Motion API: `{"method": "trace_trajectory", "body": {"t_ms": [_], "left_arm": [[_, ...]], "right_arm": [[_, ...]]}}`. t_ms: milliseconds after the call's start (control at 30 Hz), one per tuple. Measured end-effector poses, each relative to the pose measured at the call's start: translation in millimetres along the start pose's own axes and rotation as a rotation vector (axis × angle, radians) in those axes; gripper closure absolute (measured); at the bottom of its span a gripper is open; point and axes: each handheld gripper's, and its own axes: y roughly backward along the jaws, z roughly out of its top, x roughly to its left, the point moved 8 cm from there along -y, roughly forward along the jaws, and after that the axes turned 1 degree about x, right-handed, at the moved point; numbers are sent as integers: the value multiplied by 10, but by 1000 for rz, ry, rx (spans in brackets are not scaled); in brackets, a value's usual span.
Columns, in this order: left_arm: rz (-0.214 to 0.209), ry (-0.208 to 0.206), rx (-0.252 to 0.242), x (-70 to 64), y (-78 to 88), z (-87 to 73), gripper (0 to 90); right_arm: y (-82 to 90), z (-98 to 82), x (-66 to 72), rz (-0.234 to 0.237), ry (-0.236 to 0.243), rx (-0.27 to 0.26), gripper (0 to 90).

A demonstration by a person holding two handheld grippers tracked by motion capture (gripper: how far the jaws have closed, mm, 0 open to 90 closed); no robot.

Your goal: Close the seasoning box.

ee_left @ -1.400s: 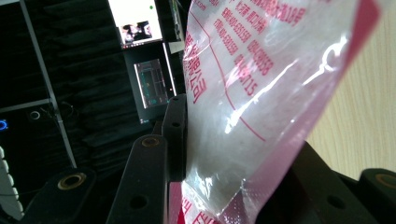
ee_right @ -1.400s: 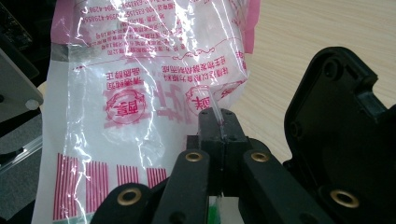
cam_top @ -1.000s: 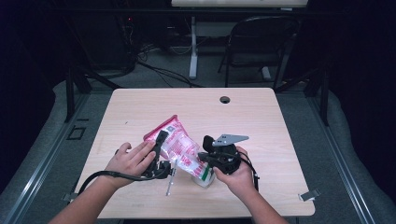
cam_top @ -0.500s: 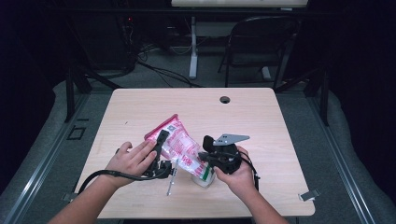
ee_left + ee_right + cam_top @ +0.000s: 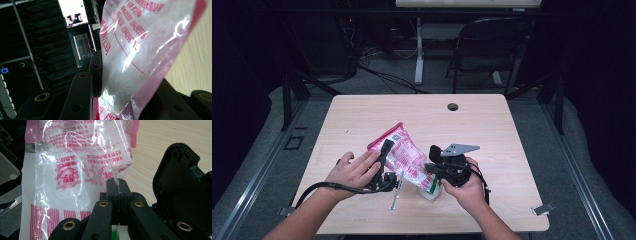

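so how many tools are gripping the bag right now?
2. The left tool is clamped on the pink-and-clear bag at its left edge; the right tool pinches its lower right end.

Pale wooden table [image 5: 492, 125] with a clear plastic bag printed in red [image 5: 404, 152] near its front centre, lying slantwise — far end up-left, near end toward the person. Left hand [image 5: 354, 170] and black two-jaw left gripper [image 5: 386, 150] lie at the bag's left edge; black right gripper [image 5: 434, 167] at its right, near end. A thin metal rod [image 5: 396, 192] rests on the table before the bag, between the hands. A small round hole [image 5: 453, 106] sits at the table's far edge; a dark folding chair [image 5: 489, 47] stands behind the table.
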Motion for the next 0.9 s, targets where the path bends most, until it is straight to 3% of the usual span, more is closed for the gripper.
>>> {"method": "trace_trajectory", "body": {"t_ms": [367,900], "left_arm": [[-11,-3,4,0,8,-6,707],[8,-18,-3,37,17,0,709]], "right_arm": [[-2,4,1,0,-2,-5,900],[6,13,10,-2,-5,-13,900]]}}
